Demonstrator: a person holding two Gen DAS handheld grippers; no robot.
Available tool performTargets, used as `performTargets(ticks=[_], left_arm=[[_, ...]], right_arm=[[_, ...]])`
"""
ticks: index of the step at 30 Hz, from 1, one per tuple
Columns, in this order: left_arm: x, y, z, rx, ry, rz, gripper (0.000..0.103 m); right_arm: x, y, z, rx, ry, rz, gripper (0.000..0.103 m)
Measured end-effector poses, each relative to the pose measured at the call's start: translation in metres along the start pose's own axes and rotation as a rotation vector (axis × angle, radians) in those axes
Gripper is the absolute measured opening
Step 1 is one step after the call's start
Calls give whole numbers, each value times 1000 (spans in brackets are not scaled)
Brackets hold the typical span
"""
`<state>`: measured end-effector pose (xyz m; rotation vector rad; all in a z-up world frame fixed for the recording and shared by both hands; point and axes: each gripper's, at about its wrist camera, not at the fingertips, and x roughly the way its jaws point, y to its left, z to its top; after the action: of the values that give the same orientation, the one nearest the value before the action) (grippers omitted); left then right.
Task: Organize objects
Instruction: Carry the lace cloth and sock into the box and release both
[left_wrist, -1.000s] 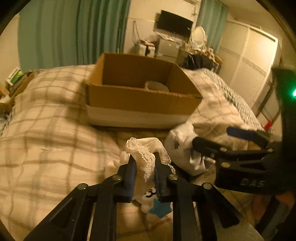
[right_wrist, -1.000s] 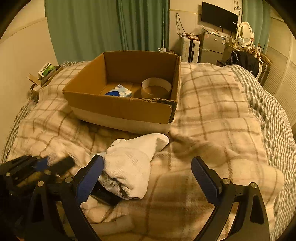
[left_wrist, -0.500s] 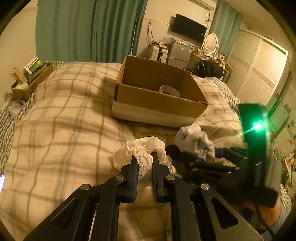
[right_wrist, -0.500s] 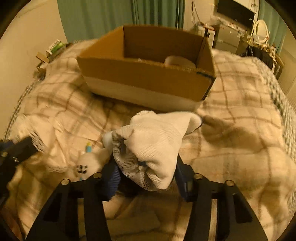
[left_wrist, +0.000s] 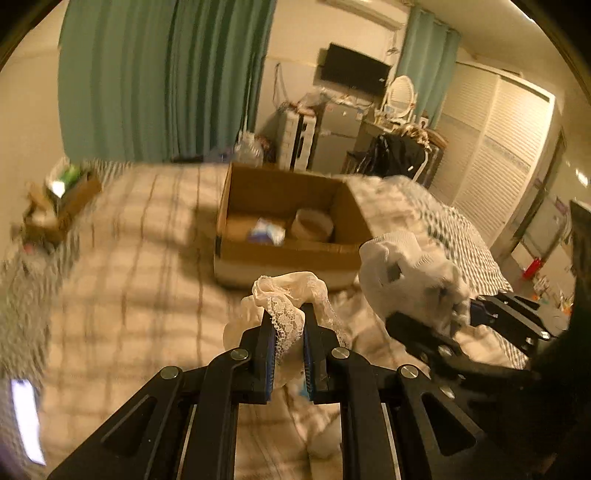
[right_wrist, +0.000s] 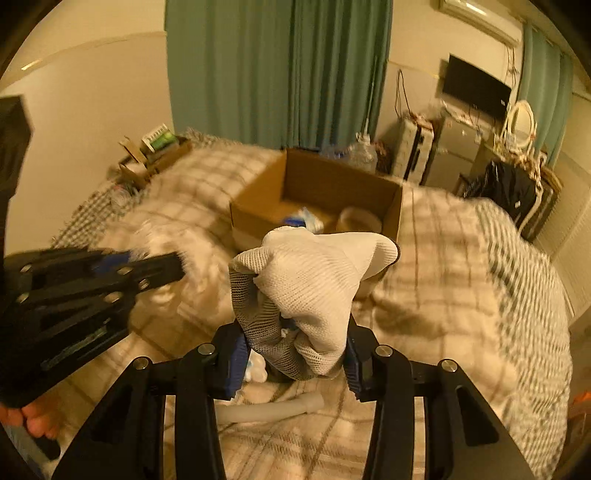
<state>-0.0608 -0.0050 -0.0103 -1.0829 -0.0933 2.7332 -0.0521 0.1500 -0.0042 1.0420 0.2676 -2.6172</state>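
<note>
Though bunched, white knit sock (right_wrist: 314, 288)

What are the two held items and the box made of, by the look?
Item in left gripper: lace trim, thin cream openwork fabric, scalloped edge. Item in right gripper: white sock, ribbed matte knit, probably cotton. Box: brown cardboard, matte, raw-cut rim, pale band along its base.
</note>
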Motion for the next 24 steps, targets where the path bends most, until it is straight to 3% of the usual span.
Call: performTargets(ticks=[7,11,13,20,24], left_arm=[[-8,1,57,43,-51,-21,12],[4,4,92,55,-59,-26,13],[13,5,108,48,-55,-51,13],[68,7,159,81,-71,-14,13],[111,15,167,79,-38,4,13]], right_arm=[[-34,-4,55,-58,-87,18,42],[-31,-14,91,-72,-117,30,42],[-24,-19,106,-69,-123,33,42],[44,-47,151,-33,-79,29,42],[90,-61,159,-4,-36,27,42]])
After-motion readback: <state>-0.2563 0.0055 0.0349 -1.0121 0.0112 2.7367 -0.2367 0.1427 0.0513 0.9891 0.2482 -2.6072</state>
